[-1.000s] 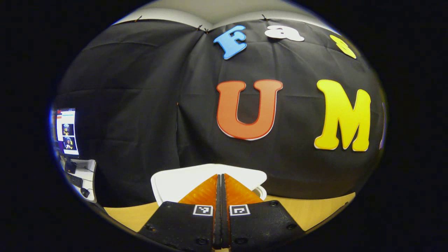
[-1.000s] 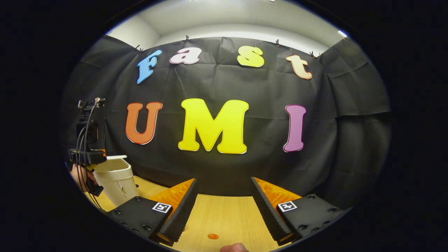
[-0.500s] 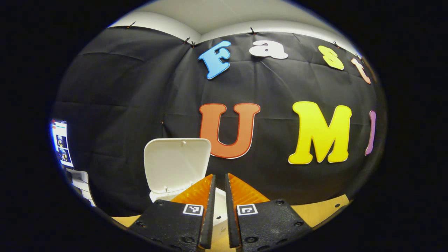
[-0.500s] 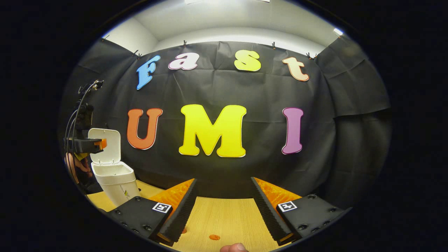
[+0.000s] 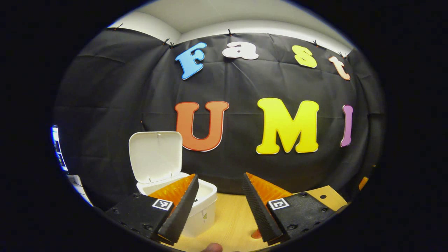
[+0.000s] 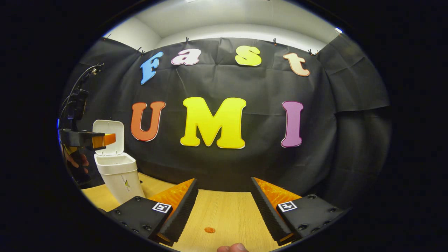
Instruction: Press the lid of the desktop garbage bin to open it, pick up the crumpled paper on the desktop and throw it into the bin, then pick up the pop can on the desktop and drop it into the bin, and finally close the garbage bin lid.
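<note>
A: At far left of the right gripper view, the left gripper (image 6: pixel 105 139) hovers beside the white garbage bin (image 6: pixel 120 178), whose lid (image 6: pixel 109 137) stands upright.

B: And its fingers?

A: Spread wide in the left gripper view, holding nothing, with the bin (image 5: pixel 199 206) just behind the left finger.

B: The right gripper (image 6: pixel 224 206)?

A: Open too, empty, above the wooden desktop (image 6: pixel 227 213), where a small orange speck (image 6: pixel 209 230) lies.
</note>
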The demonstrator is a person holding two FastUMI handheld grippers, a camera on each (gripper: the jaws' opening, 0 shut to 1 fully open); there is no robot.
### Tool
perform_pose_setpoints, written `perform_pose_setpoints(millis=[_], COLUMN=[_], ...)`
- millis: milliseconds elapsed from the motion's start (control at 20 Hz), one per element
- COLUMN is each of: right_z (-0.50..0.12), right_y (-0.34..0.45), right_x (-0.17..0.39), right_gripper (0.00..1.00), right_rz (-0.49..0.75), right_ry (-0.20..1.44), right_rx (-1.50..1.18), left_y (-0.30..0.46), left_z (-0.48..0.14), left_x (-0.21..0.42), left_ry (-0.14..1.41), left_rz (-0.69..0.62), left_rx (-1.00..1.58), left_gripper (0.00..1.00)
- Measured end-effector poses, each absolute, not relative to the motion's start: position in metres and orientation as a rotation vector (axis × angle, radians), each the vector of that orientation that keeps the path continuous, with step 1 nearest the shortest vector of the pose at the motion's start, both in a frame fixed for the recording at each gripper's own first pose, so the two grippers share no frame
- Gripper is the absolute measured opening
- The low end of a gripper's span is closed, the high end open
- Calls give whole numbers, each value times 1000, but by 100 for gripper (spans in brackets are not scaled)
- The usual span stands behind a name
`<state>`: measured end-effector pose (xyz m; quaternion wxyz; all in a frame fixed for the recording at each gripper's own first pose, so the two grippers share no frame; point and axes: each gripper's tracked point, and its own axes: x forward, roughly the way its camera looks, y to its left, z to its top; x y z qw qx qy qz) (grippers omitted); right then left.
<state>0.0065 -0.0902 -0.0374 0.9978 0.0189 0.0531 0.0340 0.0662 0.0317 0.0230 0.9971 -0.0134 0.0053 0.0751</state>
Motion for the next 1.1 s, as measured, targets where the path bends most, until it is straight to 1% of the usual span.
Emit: perform_pose_setpoints(millis=[50, 100, 150, 350, 550, 1100], right_z=[-39, -41, -44, -58, -80, -196], right_y=[-91, -92, -93, -94, -96, -75], right_x=[4, 3, 1, -5, -5, 12], right_gripper=[94, 94, 94, 94, 94, 94], right_rz=[71, 75, 79, 111, 136, 256], right_ry=[108, 110, 111, 138, 185, 416], right_rx=[40, 33, 22, 17, 25, 20], left_y=[25, 18, 11, -9, -15, -22], left_z=[21, 20, 20, 12, -4, -31], left_x=[63, 59, 56, 39, 24, -3], left_ry=[10, 7, -2, 2, 36, 124], left_rz=[134, 115, 100, 51, 41, 37], left_rx=[-18, -8, -3, 0, -30, -43], left_gripper=[81, 95, 96, 96, 96, 96])
